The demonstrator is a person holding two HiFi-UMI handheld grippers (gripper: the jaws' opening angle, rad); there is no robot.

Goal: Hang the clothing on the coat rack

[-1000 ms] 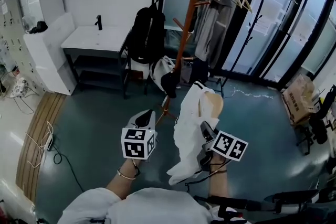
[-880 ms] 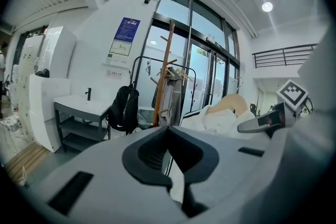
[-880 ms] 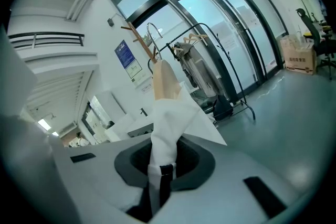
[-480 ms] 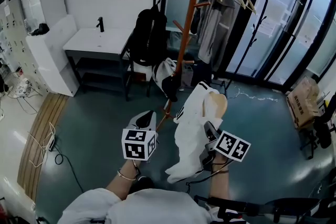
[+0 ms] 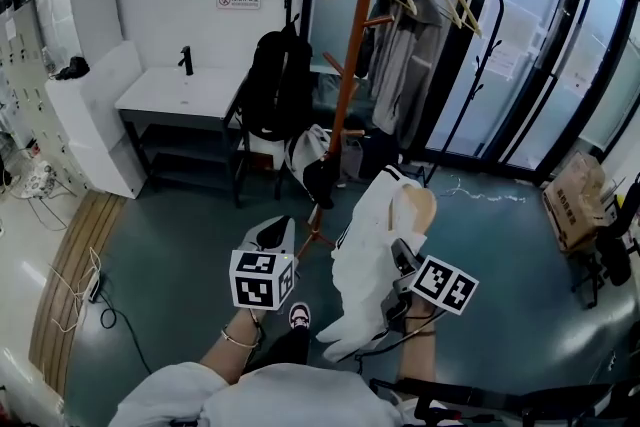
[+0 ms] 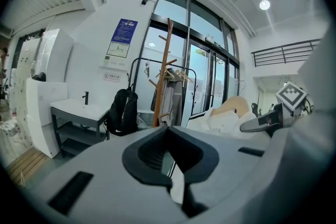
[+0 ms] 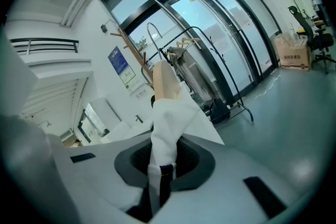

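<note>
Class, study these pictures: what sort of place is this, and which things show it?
Probably the entrance area of an office or workshop building: tall dark-framed glass doors, an orange-brown wooden coat stand beside a black metal garment rail with hangers, and a white washbasin counter with a black tap.

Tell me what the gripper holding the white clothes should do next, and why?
Probably carry it forward and lift it toward a bare peg on the wooden coat rack. The right gripper has its jaws clamped on the white garment, which hangs low and apart from the rack, with open floor between them. So it likely needs to get closer and higher before hooking anything.
</note>
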